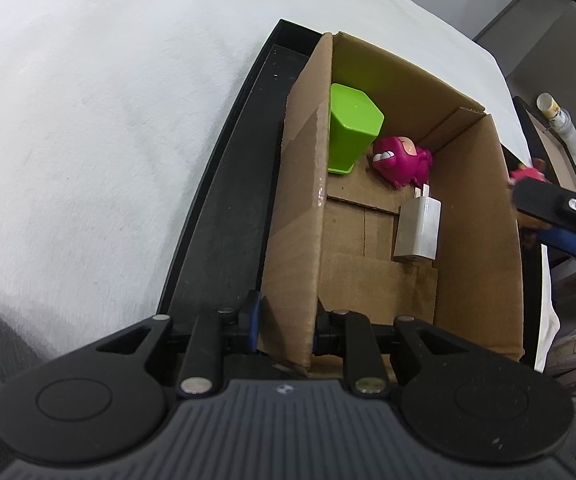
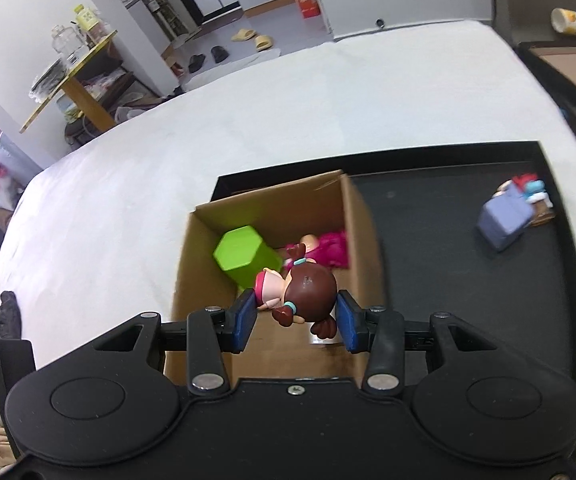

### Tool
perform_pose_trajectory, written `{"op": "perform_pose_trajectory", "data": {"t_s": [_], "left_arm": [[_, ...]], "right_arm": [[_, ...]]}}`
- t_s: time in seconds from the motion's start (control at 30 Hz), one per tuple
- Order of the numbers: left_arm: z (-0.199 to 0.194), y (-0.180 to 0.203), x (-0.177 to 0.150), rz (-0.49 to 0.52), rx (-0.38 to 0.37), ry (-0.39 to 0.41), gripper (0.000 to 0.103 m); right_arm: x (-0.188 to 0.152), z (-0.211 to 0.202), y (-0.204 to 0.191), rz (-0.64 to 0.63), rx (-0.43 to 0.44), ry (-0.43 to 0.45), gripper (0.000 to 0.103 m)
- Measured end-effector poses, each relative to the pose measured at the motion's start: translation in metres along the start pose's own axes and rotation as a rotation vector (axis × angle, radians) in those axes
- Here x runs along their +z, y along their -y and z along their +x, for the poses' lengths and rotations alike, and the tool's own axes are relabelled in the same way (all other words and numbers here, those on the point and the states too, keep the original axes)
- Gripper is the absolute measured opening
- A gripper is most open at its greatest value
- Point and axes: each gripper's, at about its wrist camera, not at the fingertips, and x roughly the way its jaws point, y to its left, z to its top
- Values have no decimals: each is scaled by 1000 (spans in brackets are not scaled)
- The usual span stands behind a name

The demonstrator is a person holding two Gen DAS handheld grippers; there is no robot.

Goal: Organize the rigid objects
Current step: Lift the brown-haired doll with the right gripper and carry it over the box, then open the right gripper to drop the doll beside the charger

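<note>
The left tongs [image 1: 286,322] pinch the near wall of the cardboard box [image 1: 295,184] to steady it on the black tray [image 2: 439,216], while the right tongs [image 2: 295,320] hold a brown-haired doll [image 2: 303,292] above its opening, apparently to join the green cup [image 2: 244,254] inside.

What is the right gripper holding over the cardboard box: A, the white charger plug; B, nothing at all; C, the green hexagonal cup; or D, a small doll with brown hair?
D: in the right wrist view the right gripper has its blue pads on either side of the brown-haired doll, above the open cardboard box; the green cup sits inside the box.
</note>
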Motion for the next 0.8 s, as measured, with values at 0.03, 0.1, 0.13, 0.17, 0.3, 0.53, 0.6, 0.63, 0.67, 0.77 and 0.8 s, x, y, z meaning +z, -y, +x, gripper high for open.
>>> {"op": "perform_pose_trajectory", "data": {"t_s": [0.03, 0.1, 0.13, 0.17, 0.3, 0.53, 0.6, 0.63, 0.67, 0.77, 0.8], "left_arm": [[0, 0, 0, 4, -1, 1, 22], [0, -1, -1, 7, -5, 2, 22], [0, -1, -1, 7, -8, 3, 22], [0, -1, -1, 7, -10, 3, 22], [0, -2, -2, 14, -14, 5, 22], [0, -2, -2, 13, -20, 6, 23], [0, -2, -2, 12, -21, 8, 23], [0, -3, -2, 8, -22, 8, 23], [0, -3, -2, 5, -23, 8, 23], [-1, -3, -2, 15, -22, 14, 23], [-1, -2, -3, 26, -21, 15, 24]], "right_arm": [[0, 4, -3, -4, -2, -7, 43], [0, 10, -9, -13, -2, -21, 43], [0, 14, -12, -18, -1, -28, 43], [-1, 16, -14, -22, -1, -34, 43], [-4, 27, -24, -50, -6, -56, 43], [-10, 42, -31, -58, 3, -98, 44], [-11, 43, -31, -50, 18, -101, 45], [-12, 43, -31, -46, 27, -99, 46], [-12, 43, -32, -43, 32, -99, 48], [-13, 39, -32, -45, 33, -98, 49], [-14, 36, -32, -48, 33, -95, 50]]}}
